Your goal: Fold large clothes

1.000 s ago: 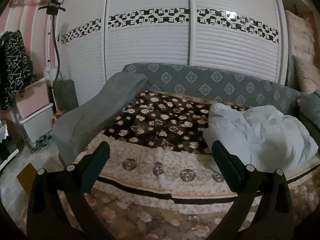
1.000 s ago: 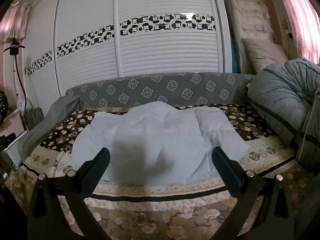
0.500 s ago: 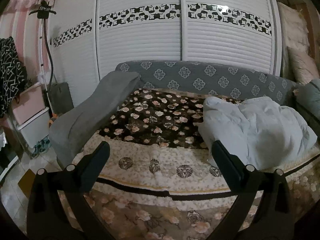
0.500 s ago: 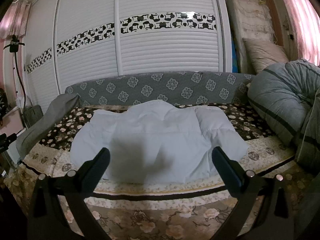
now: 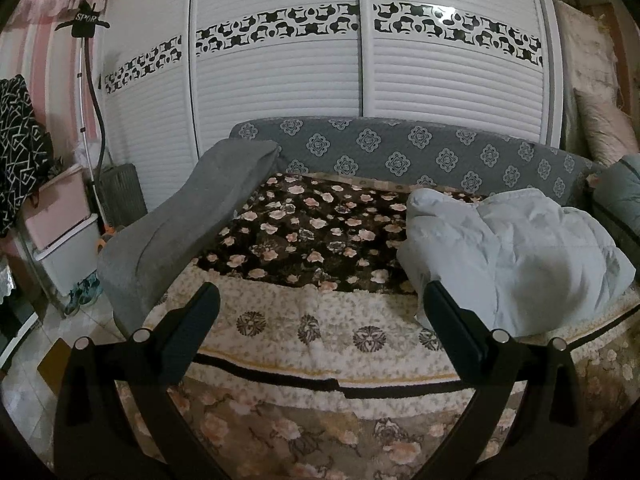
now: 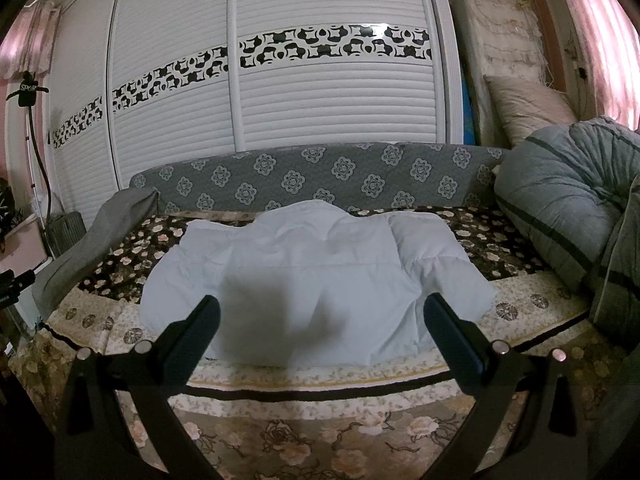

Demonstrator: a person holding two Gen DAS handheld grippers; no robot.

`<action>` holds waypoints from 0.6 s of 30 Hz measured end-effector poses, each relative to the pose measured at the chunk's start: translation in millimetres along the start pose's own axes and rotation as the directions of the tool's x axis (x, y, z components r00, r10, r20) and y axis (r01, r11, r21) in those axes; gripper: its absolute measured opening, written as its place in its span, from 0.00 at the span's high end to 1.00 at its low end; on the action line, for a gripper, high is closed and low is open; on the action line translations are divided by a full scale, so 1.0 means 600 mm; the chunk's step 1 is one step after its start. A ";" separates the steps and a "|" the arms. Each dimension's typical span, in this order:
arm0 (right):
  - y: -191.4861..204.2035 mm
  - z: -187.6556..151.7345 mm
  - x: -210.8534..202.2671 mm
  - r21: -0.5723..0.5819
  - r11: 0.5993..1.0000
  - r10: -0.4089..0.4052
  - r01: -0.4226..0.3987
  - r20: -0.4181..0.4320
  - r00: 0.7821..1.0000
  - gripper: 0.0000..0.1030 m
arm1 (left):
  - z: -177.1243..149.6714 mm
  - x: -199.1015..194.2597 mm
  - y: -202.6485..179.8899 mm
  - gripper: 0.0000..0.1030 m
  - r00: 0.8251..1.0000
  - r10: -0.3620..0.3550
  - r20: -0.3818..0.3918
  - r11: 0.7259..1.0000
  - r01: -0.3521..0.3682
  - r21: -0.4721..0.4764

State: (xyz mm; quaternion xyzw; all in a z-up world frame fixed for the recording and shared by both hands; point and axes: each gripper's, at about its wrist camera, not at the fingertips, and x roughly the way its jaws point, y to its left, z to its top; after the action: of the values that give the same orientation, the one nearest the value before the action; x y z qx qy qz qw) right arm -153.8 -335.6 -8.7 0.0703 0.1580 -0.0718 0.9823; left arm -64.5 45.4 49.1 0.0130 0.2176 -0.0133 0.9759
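- The wardrobe (image 6: 280, 100), white with slatted sliding doors and a black-and-white patterned band, fills the background straight ahead of both grippers.
- The sofa (image 5: 400, 152), grey with a medallion print on its back, stands against the wardrobe, ahead of and below both grippers.
- The blanket (image 5: 320, 240), dark with pale flowers and a cream border, covers the seat and hangs over the front edge, directly under both pairs of fingers.
- The quilt (image 6: 568, 200), grey with dark stripes, is bunched at the sofa end to the right of the right gripper.
- The jacket (image 6: 312, 276), pale blue and padded, lies rumpled on the blanket. It is straight ahead of the right gripper and ahead and to the right of the left gripper, touching neither.
- The left gripper (image 5: 320, 296) has its jaws spread wide, holding nothing, above the blanket's border.
- The right gripper (image 6: 320, 308) also has its jaws spread wide and empty, hovering over the jacket's near edge.
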 end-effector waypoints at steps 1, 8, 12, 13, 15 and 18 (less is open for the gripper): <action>0.000 -0.001 0.000 0.000 1.000 0.000 0.000 -0.001 1.000 0.01 | 0.000 -0.001 0.000 0.03 1.000 0.001 -0.001 1.000 -0.001 -0.001; 0.001 -0.001 0.000 -0.002 1.000 -0.002 0.002 -0.001 1.000 0.01 | 0.000 0.001 0.001 0.03 1.000 -0.002 -0.002 1.000 0.002 -0.001; 0.001 -0.001 -0.001 -0.004 1.000 -0.003 0.003 0.003 1.000 0.01 | -0.002 0.003 0.001 0.03 1.000 -0.001 -0.004 1.000 0.001 0.001; 0.000 -0.002 0.000 -0.005 1.000 -0.004 0.004 0.003 1.000 0.01 | -0.002 0.003 0.001 0.03 1.000 -0.001 -0.004 1.000 0.001 0.001; 0.000 -0.003 -0.001 -0.004 1.000 -0.005 0.005 0.003 1.000 0.01 | -0.002 0.004 0.001 0.03 1.000 -0.001 -0.006 1.000 0.001 0.000; 0.000 -0.002 0.000 -0.003 1.000 -0.004 0.004 0.002 1.000 0.01 | -0.001 0.004 0.001 0.03 1.000 -0.003 -0.003 1.000 0.003 0.002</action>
State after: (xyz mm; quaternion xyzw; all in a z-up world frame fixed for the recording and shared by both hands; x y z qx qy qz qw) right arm -154.5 -335.4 -9.8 0.0683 0.1571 -0.0736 0.9825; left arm -62.5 46.1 47.3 0.0139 0.2192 -0.0150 0.9755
